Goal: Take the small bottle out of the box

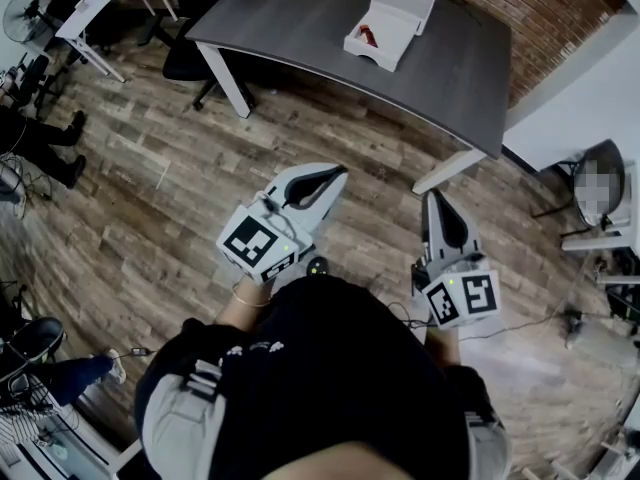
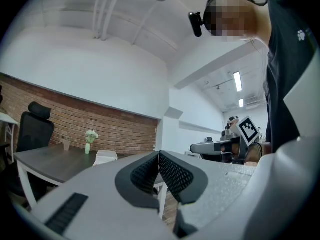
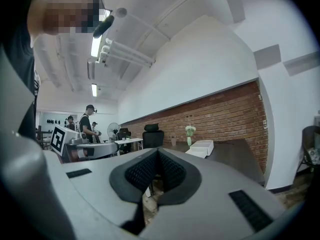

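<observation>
The head view looks steeply down; both gripper views face level toward the distant surface and box, which all three share.

Dark grey table on white legs, set on a wood-plank floor beside a brick wall — small green vase of pale flowers on top; black office chair alongside; fan well apart.

Left gripper and right gripper held at waist level, pointing forward. Both have jaws closed, nothing between them.
</observation>
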